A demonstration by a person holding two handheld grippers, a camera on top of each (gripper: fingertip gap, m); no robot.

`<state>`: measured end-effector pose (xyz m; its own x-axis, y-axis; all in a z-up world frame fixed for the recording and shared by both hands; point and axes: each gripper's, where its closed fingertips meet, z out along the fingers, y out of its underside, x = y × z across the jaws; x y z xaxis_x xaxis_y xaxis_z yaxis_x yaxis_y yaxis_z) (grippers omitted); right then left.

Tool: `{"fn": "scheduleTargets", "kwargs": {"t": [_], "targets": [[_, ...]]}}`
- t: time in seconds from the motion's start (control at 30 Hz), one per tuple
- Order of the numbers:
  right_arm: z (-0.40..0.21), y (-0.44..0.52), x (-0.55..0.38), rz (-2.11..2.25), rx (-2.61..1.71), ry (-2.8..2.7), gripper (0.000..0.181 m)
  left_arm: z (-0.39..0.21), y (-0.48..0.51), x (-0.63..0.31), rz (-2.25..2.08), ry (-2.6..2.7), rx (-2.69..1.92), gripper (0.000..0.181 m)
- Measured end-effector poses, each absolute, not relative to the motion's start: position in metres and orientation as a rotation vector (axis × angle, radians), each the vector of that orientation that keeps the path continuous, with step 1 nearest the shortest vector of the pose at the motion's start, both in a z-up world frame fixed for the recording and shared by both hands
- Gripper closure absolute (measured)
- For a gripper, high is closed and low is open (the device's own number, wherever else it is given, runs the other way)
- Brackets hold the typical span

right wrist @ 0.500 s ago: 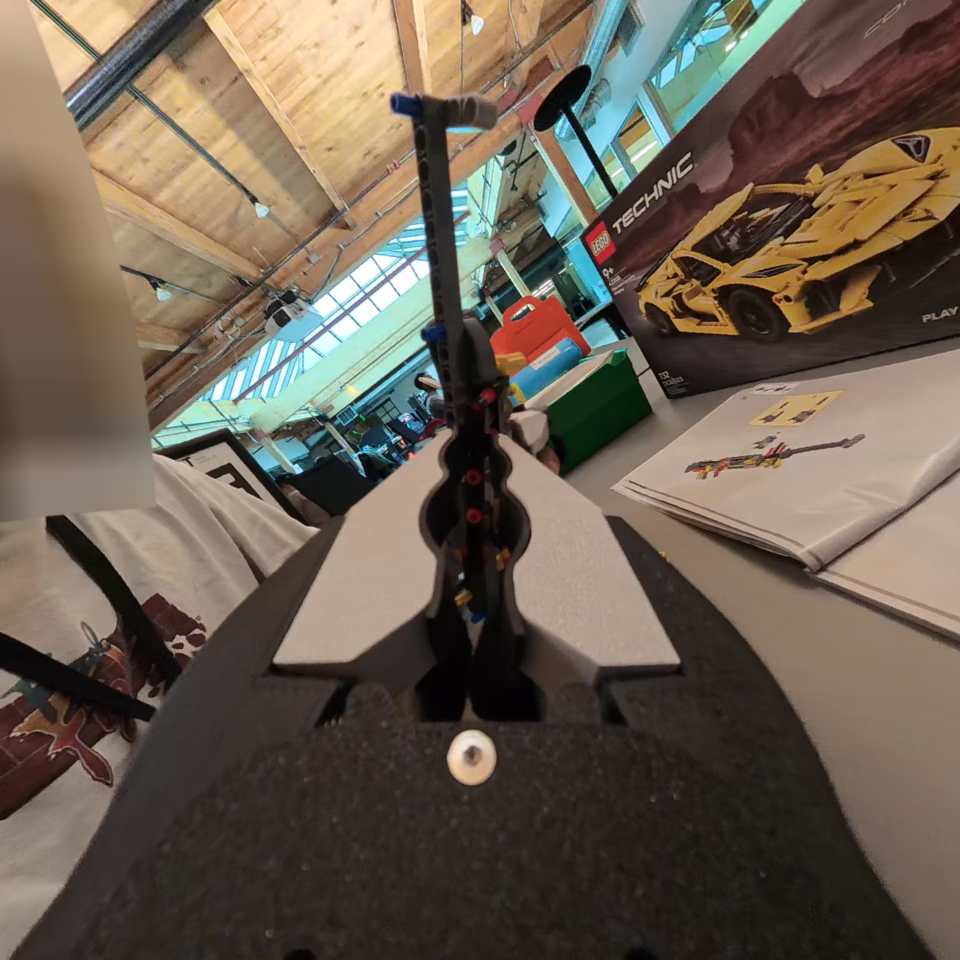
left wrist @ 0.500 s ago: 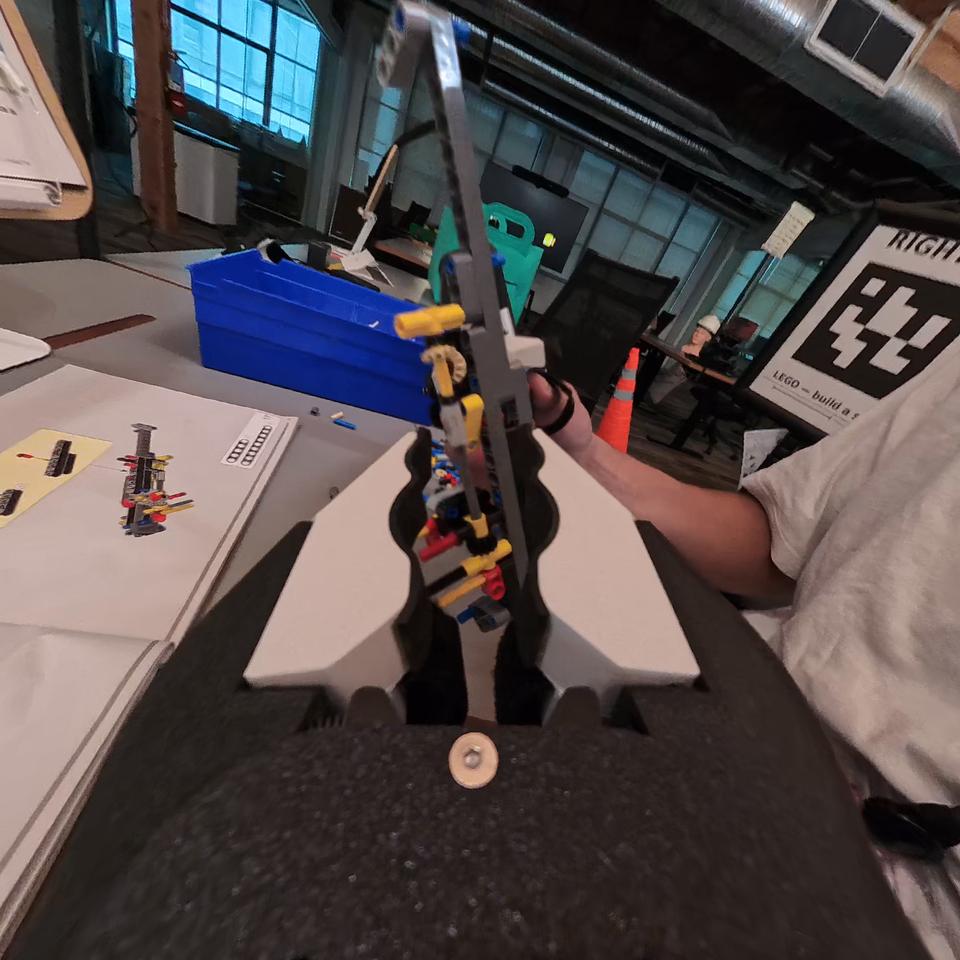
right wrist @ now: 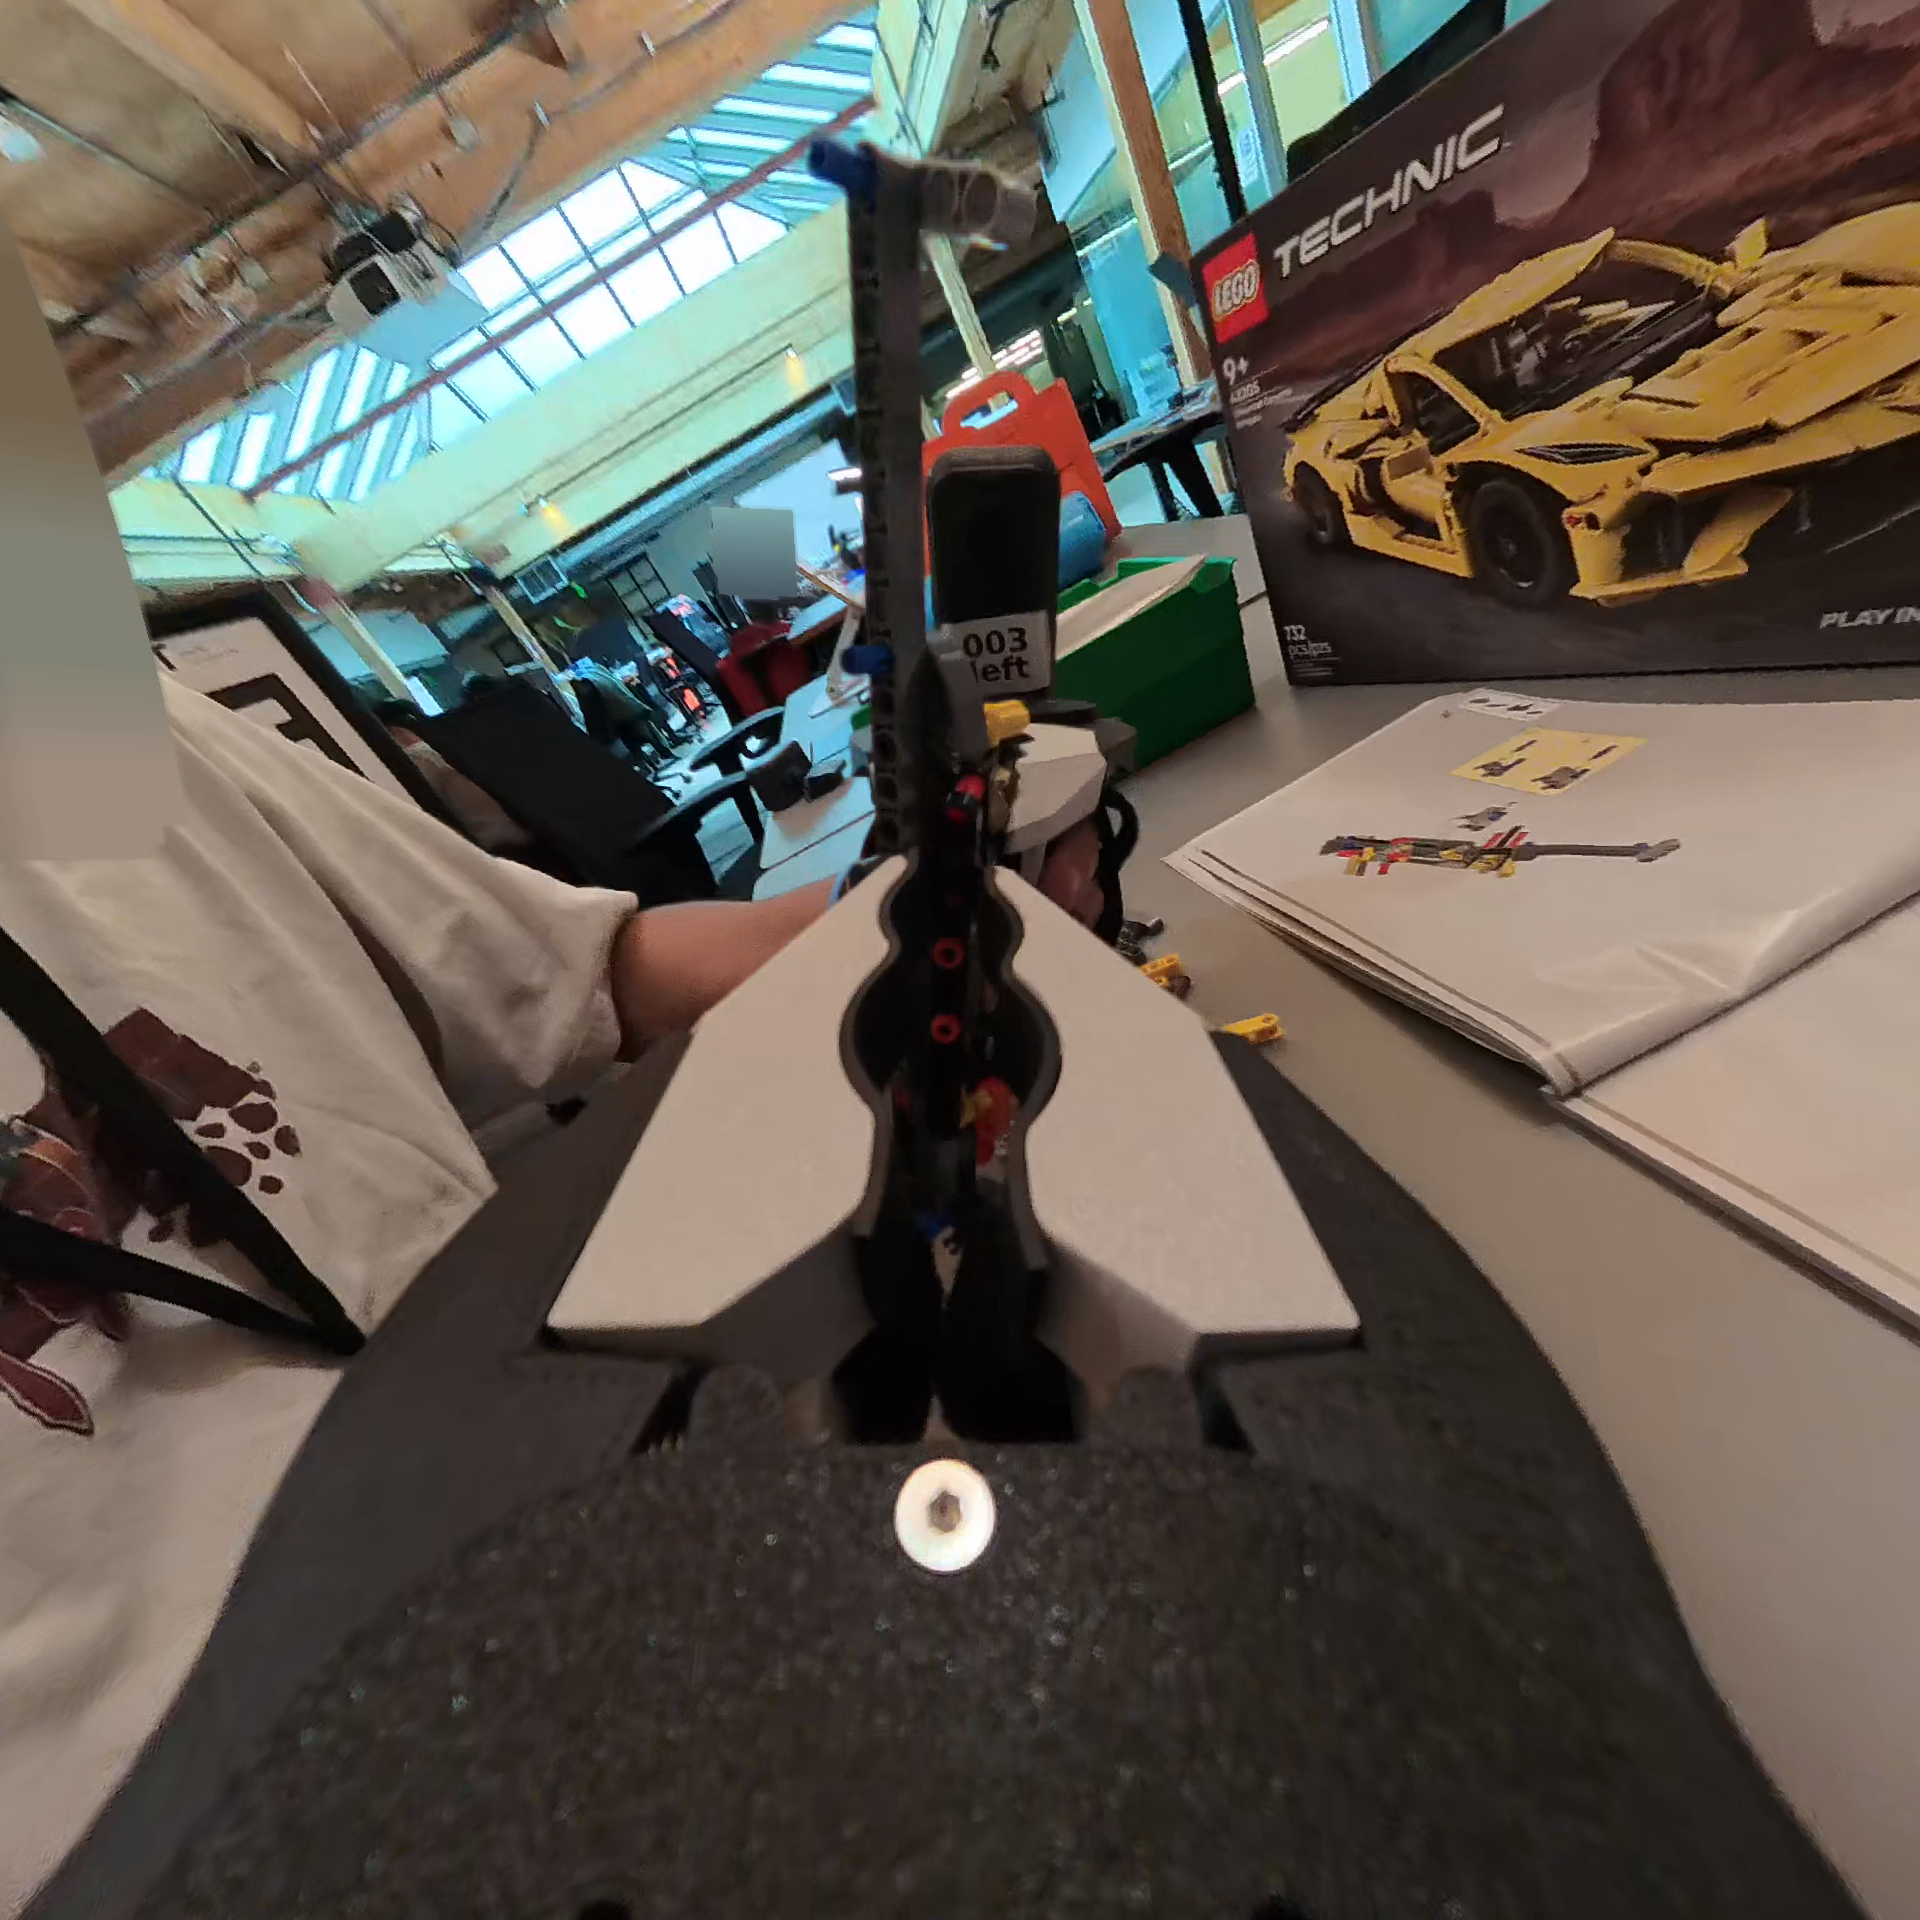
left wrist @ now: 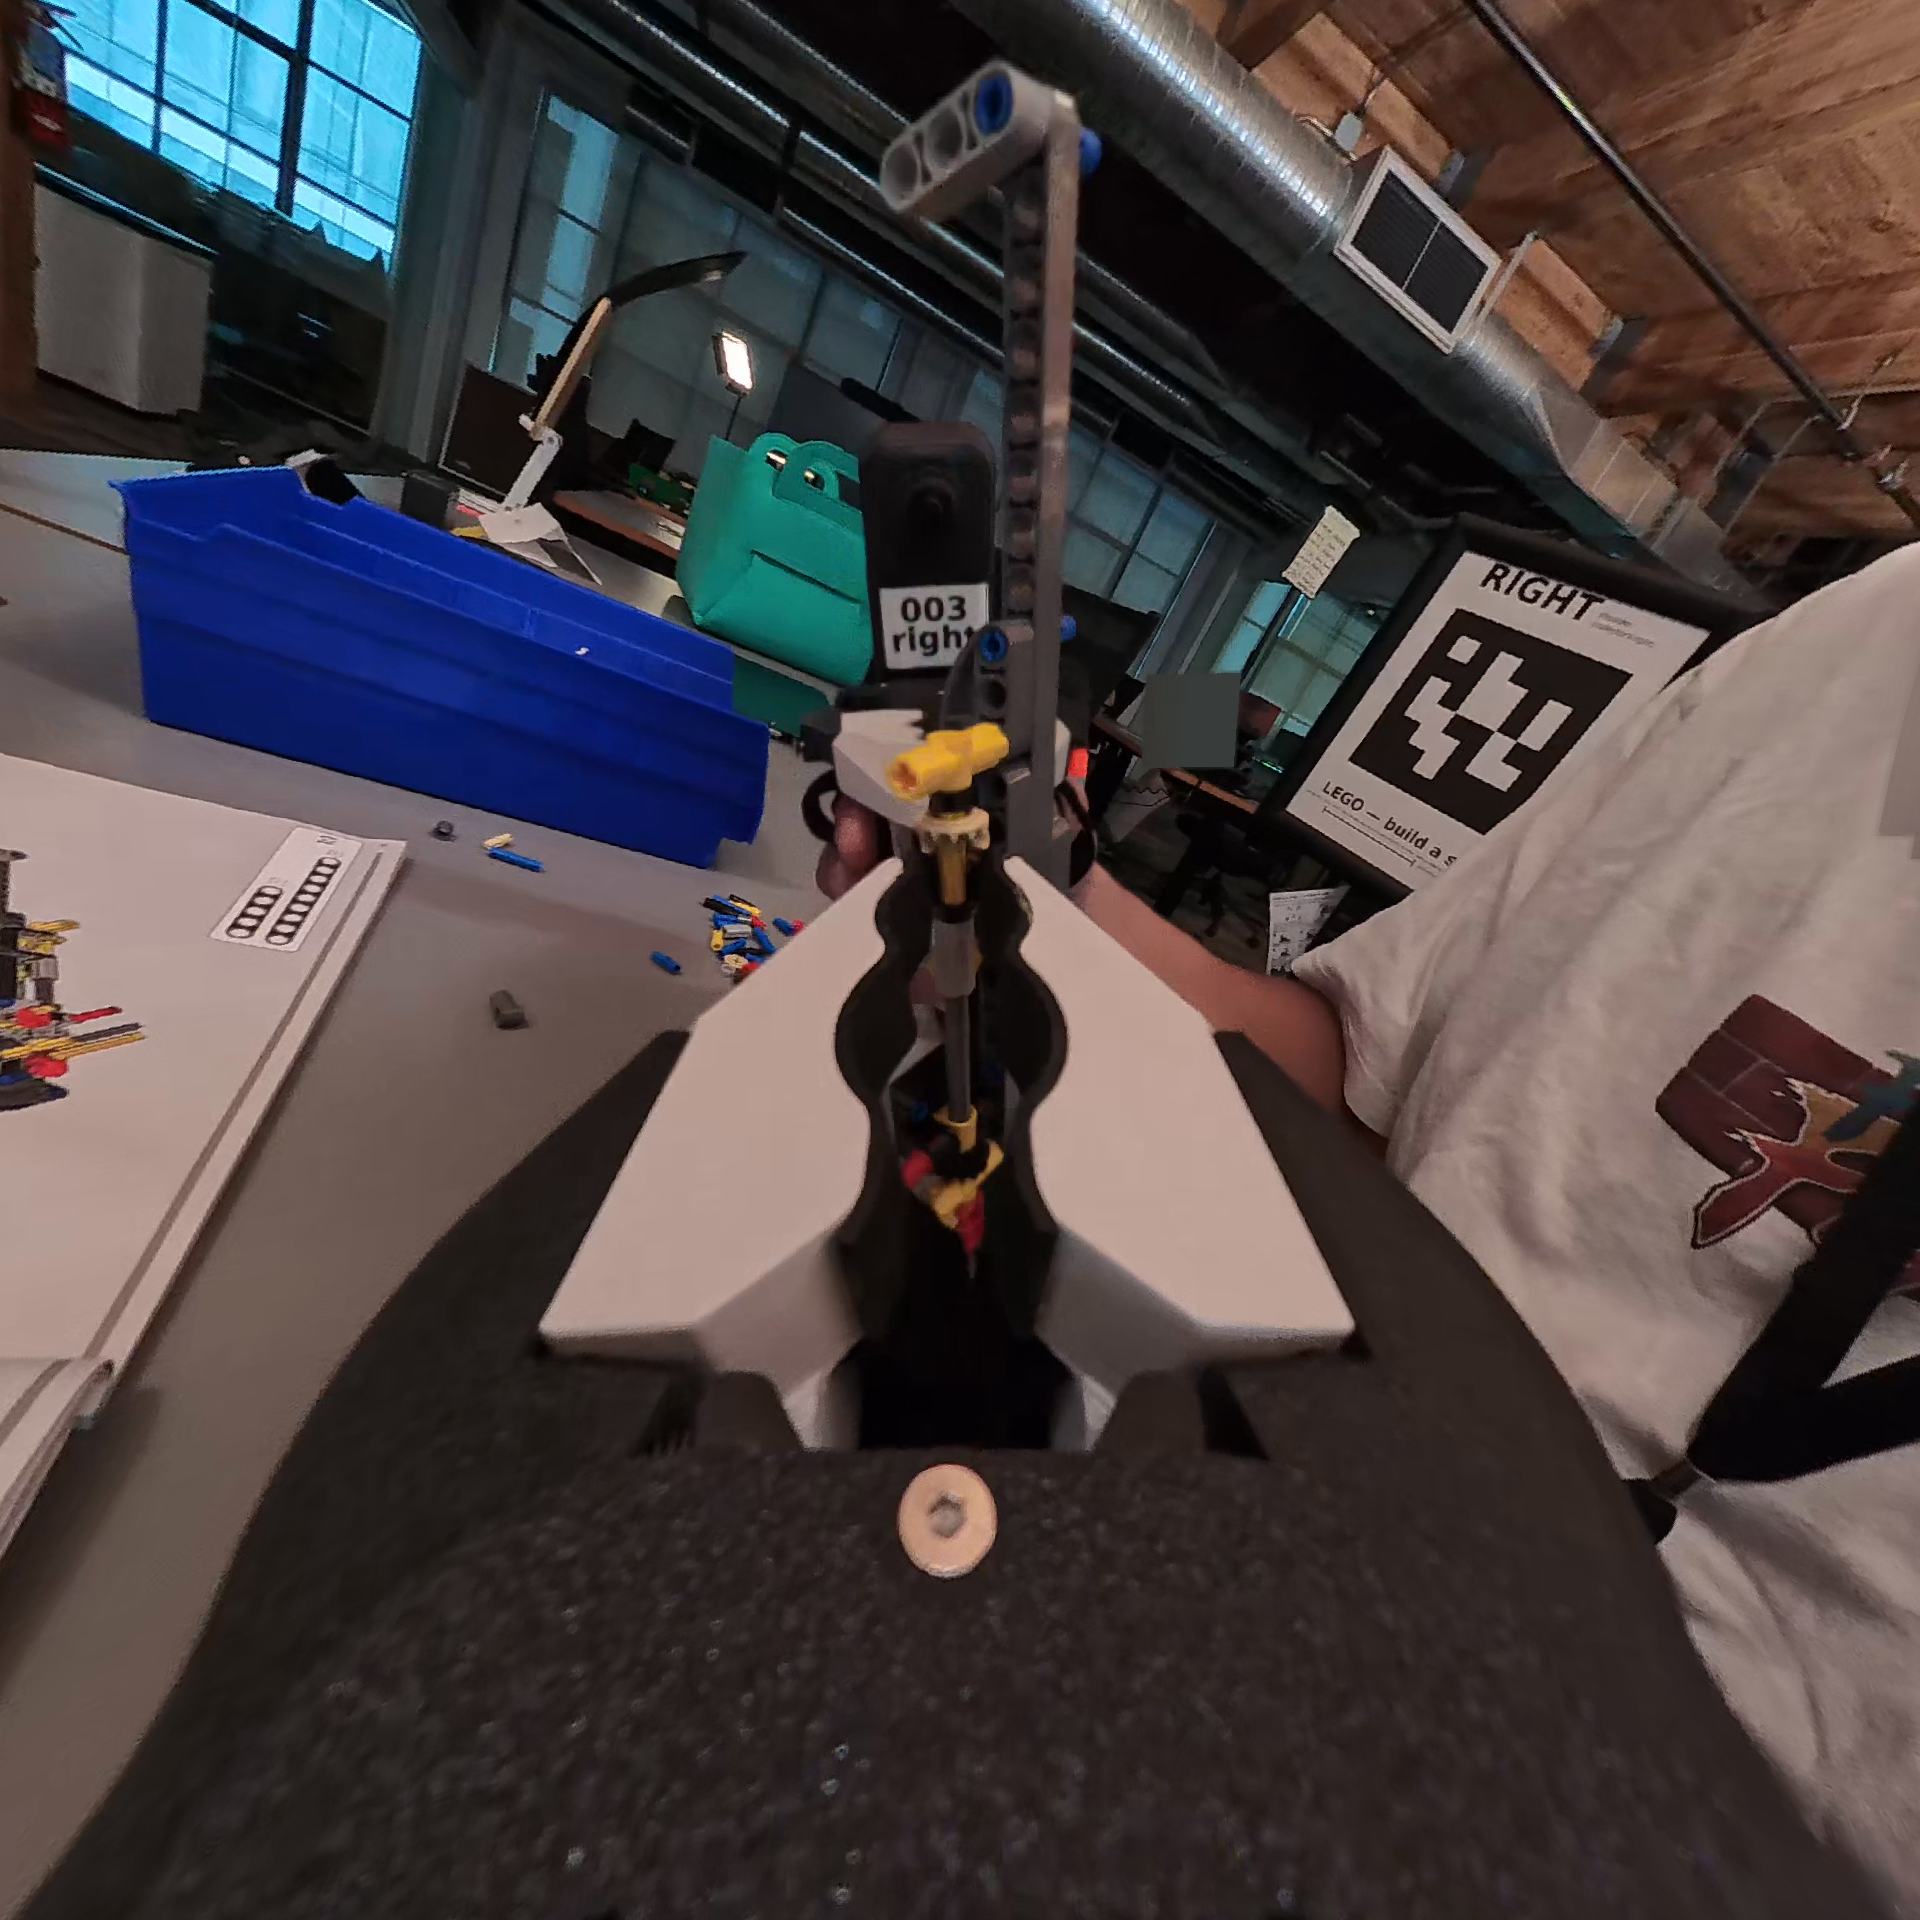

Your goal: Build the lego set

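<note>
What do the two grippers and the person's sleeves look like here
Both the left gripper and the right gripper look alike: a black, grainy foam-like body with one pale round screw in the middle, and light grey angular jaws lined with wavy black padding. Each carries an upright black camera with a small white sticker. The person wears a white short-sleeved T-shirt with a dark red print, crossed by black straps.

Counts, both views:
- Grippers: 2, left gripper (left wrist: pixel 951 997) and right gripper (right wrist: pixel 951 997).
- Lego assembly (left wrist: pixel 1029 436): 1, clamped between both.
- Blue bin (left wrist: pixel 436 665): 1.
- Green bin (right wrist: pixel 1153 644): 1.
- Open instruction booklet (right wrist: pixel 1621 914): 1.
- Set box (right wrist: pixel 1579 395): 1.
- Teal bag (left wrist: pixel 774 556): 1.
- Orange bag (right wrist: pixel 1003 426): 1.
- Loose pieces (left wrist: pixel 743 930) on table (left wrist: pixel 416 1049): small pile, too small to count.
</note>
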<state>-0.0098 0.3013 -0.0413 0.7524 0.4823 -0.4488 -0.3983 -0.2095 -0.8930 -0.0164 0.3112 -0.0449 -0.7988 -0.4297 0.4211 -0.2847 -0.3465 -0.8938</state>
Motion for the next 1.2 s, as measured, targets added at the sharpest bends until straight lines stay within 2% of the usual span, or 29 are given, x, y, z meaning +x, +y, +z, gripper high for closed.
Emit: {"fn": "scheduleTargets", "kwargs": {"t": [0.77, 0.97, 1.03, 1.07, 1.2], "targets": [[-0.068, 0.282, -0.018, 0.895, -1.644, -0.156, 0.174, -0.073, 0.289, -0.027, -2.182, 2.005, -0.915, 0.175], [-0.080, 0.292, 0.006, 0.818, -1.633, -0.021, 0.175, -0.086, 0.298, -0.005, -2.013, 1.955, -1.079, 0.174], [-0.085, 0.299, 0.017, 0.804, -1.615, 0.074, 0.175, -0.091, 0.306, 0.004, -1.956, 1.906, -1.162, 0.168], [-0.087, 0.301, 0.021, 0.760, -1.622, 0.096, 0.175, -0.091, 0.308, 0.005, -1.972, 1.891, -1.180, 0.149], [-0.087, 0.307, 0.028, 0.586, -1.657, 0.111, 0.175, -0.096, 0.305, 0.013, -1.961, 1.854, -1.298, 0.121]]}}
